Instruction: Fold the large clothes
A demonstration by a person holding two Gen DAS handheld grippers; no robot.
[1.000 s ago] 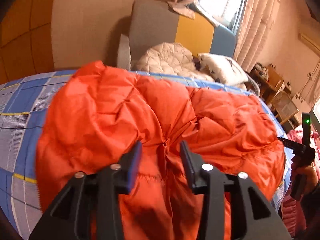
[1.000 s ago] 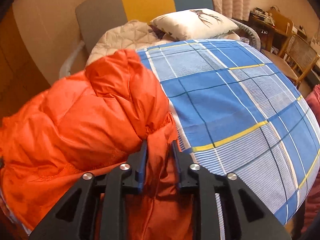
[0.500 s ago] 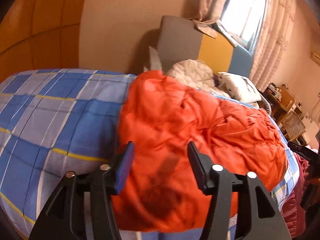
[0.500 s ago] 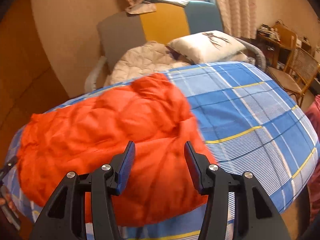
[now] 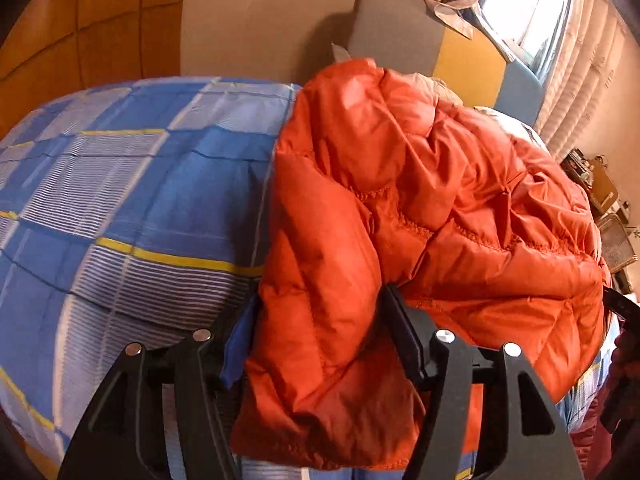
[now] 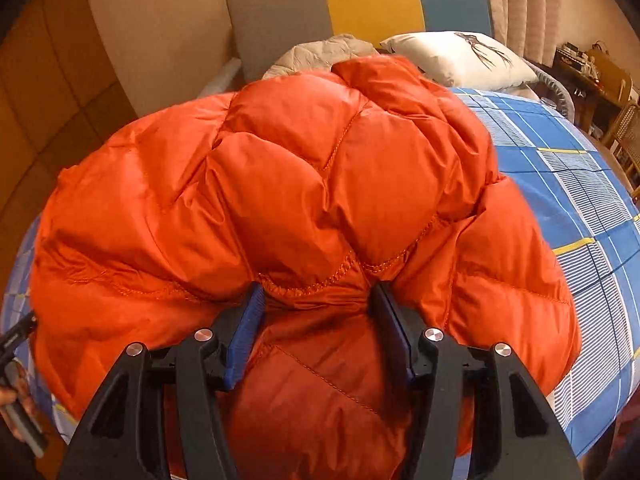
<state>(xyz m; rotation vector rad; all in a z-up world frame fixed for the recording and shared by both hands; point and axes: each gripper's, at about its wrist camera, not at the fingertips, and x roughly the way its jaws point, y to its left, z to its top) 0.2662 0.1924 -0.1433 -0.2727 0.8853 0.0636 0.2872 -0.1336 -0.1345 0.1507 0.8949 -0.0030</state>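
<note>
Orange jacket (image 6: 304, 184) apparently bulges between both opening tongs

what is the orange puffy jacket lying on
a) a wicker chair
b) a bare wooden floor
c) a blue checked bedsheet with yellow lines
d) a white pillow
c: the orange puffy jacket lies bunched on the blue checked bedsheet, whose yellow lines show on both sides of it; the white pillow sits apart, farther back by the headboard.
</note>
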